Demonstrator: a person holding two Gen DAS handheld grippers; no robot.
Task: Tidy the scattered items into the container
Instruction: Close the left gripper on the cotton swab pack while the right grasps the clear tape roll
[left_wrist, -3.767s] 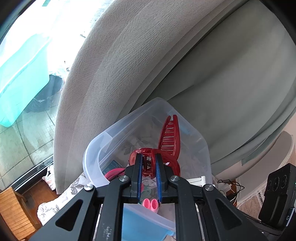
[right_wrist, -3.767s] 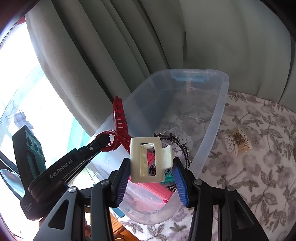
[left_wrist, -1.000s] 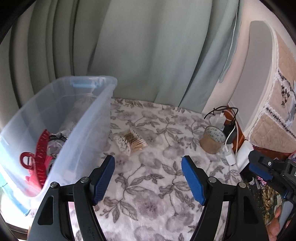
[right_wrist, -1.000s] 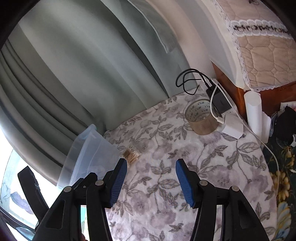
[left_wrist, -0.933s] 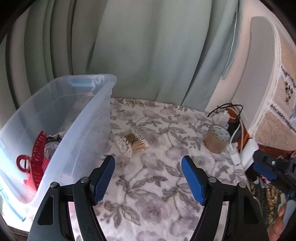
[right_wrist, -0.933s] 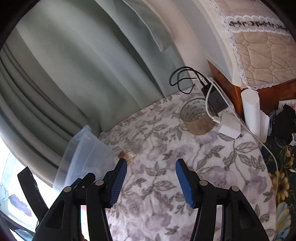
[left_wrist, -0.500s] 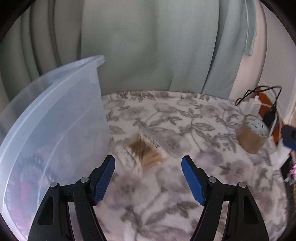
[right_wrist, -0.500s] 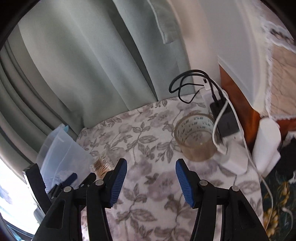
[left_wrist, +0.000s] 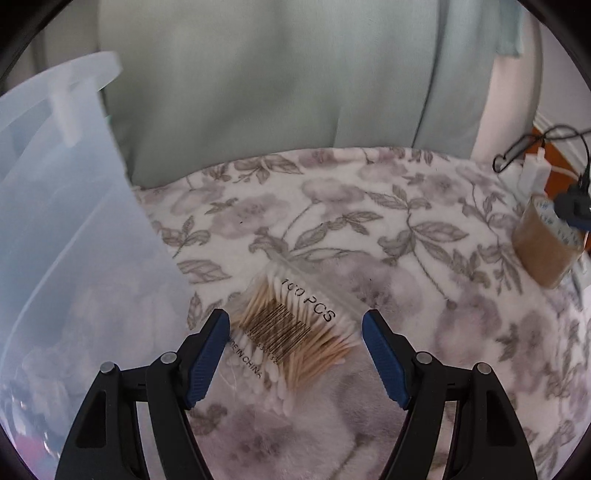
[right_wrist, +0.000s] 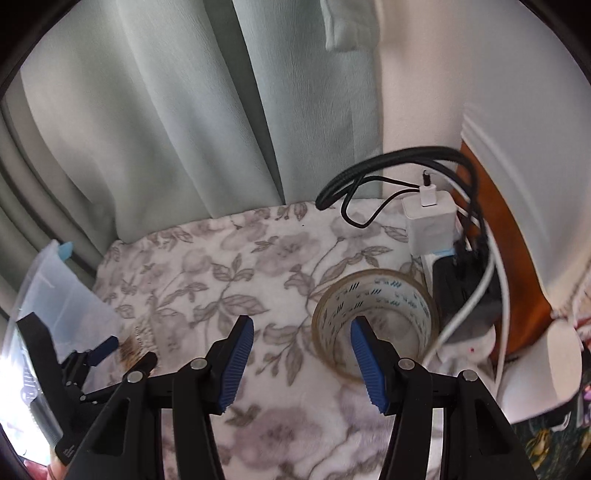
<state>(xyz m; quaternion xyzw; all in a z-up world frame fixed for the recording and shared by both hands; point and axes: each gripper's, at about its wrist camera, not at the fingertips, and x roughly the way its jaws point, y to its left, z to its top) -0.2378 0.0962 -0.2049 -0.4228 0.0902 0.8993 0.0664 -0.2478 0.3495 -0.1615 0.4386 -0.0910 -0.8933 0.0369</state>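
Note:
A clear bag of wooden cotton swabs lies on the floral cloth. My left gripper is open just above it, one blue pad on each side, neither touching. The clear plastic container stands right beside it on the left. A roll of brown tape stands on the cloth further right. My right gripper is open and empty, with its right finger in front of the roll's hole. In the right wrist view the left gripper shows low on the left over the swabs.
A white charger, black and white cables and a power strip crowd the table's right edge behind the tape. Pale green curtains hang close behind the table. A wooden surface lies beyond the cables.
Both grippers held hair clips over the container earlier and are now empty. Over the last second both came down toward the cloth, the left onto the swab bag, the right toward the tape roll.

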